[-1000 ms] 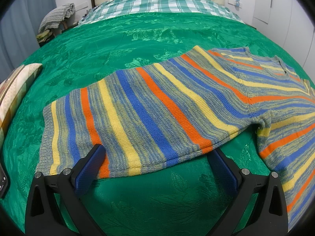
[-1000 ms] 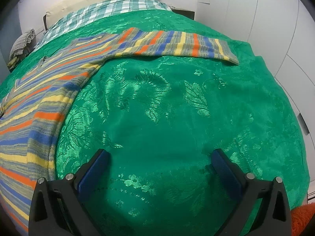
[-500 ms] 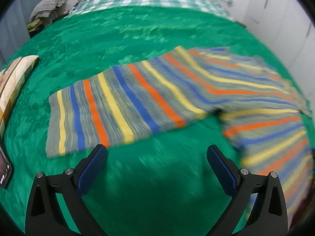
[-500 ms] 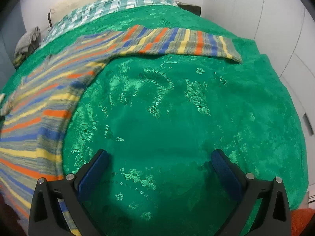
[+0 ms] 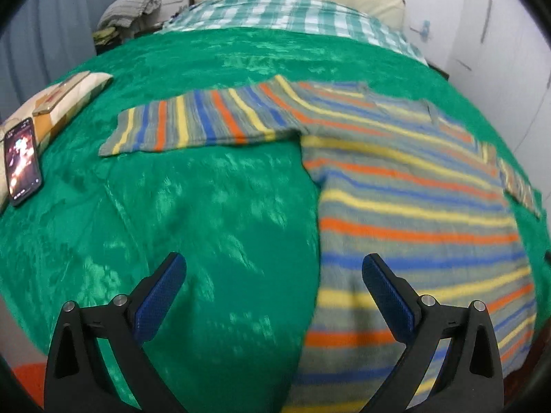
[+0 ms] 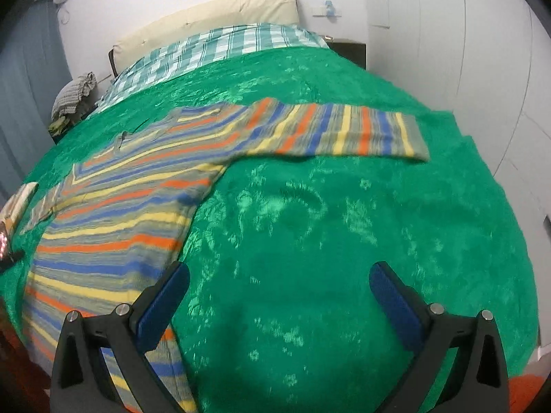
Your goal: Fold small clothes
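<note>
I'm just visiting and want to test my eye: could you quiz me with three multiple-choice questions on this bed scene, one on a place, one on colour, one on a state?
1. Where does the phone lie?
A. on the sweater
B. on the bedspread edge, by a cushion
C. on the checked sheet

2. What colour is the bedspread?
A. green
B. red
C. white

3. How does the striped sweater lie?
A. rolled up
B. folded in half
C. flat, both sleeves spread out

Answers: 1 B, it rests beside the cushion. 2 A, shiny green all over. 3 C, the sleeves stretch sideways in both wrist views.
</note>
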The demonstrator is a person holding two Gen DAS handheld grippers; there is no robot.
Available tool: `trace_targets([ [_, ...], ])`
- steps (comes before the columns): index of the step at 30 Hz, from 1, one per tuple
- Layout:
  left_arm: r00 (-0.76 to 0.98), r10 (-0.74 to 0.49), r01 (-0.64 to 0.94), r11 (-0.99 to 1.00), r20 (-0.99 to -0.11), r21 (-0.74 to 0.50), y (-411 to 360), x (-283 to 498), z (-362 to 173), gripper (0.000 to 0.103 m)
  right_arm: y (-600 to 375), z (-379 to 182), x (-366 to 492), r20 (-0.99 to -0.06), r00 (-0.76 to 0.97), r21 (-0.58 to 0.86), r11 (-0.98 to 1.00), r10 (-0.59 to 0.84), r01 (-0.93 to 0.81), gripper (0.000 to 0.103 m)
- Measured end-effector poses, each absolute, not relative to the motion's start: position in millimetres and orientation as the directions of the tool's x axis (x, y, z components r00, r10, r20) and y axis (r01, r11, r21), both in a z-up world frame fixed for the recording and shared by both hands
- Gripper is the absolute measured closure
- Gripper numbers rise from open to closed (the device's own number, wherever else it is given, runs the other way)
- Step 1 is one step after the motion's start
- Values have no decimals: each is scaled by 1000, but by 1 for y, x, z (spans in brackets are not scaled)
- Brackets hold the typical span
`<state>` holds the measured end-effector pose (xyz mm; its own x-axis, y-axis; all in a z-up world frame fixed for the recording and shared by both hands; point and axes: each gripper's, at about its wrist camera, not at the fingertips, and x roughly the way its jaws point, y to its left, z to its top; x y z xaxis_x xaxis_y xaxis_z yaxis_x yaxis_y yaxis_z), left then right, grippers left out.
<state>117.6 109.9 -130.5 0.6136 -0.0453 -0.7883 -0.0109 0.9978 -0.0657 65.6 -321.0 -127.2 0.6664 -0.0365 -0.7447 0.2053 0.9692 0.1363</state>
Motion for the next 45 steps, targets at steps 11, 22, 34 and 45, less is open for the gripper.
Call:
trace_targets([
  [11, 575, -15, -56, 997, -818, -57, 92, 109, -155, 1, -308, -130, 62, -760, 643, 76, 970, -94, 231, 1],
  [22, 580, 15, -13, 1000, -815, 9, 88, 111, -166, 0, -285, -119, 52, -716, 636, -161, 955, -287, 251, 1],
  [34, 598, 11, -15, 1000, -802, 3, 89, 107, -169, 0, -284, -122, 57, -712, 621, -210, 943, -330, 260, 1],
  [45, 604, 22, -22, 1000, -797, 11, 88, 105, -170, 0, -278, -122, 57, -685, 616, -283, 921, -390, 269, 1],
])
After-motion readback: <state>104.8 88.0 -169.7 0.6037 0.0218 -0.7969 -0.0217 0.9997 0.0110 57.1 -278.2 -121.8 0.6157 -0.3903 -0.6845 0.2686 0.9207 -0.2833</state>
